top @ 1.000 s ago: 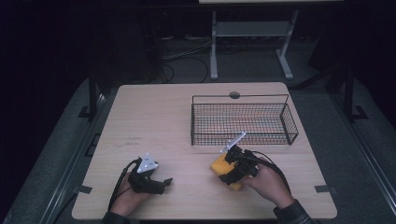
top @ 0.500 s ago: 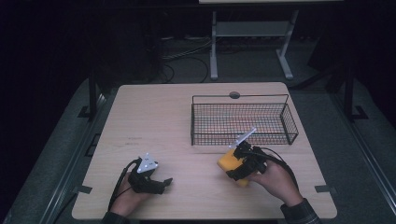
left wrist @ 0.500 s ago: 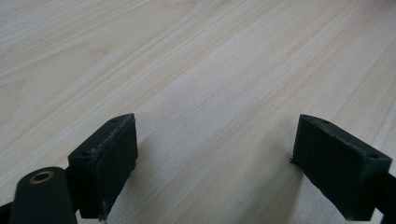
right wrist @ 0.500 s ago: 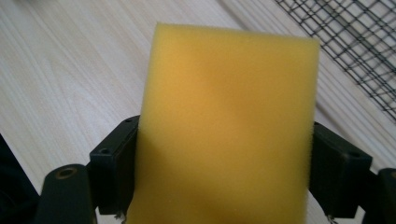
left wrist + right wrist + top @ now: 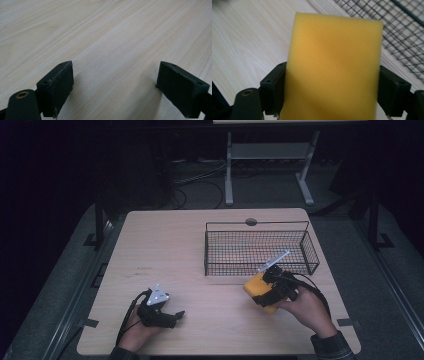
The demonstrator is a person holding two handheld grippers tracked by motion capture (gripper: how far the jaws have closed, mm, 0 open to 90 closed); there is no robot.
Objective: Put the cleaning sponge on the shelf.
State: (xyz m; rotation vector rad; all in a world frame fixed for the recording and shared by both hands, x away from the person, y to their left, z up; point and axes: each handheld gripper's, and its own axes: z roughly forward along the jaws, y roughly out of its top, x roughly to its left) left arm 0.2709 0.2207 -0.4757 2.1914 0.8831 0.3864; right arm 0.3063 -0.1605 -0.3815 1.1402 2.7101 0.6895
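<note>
A yellow sponge sits clamped between the black jaws of my right gripper, which is shut on it. From above, that sponge and right gripper hover just in front of the black wire basket, near its front wall. My left gripper rests low at the table's front left, jaws open. Between its pads lies nothing but bare wood.
The light wooden table has a round cable hole behind the basket. A metal stand and cables lie on the dark floor beyond the far edge.
My right gripper has carried the sponge up and to the right, closer to the basket's front wall. The left gripper has stayed put.
</note>
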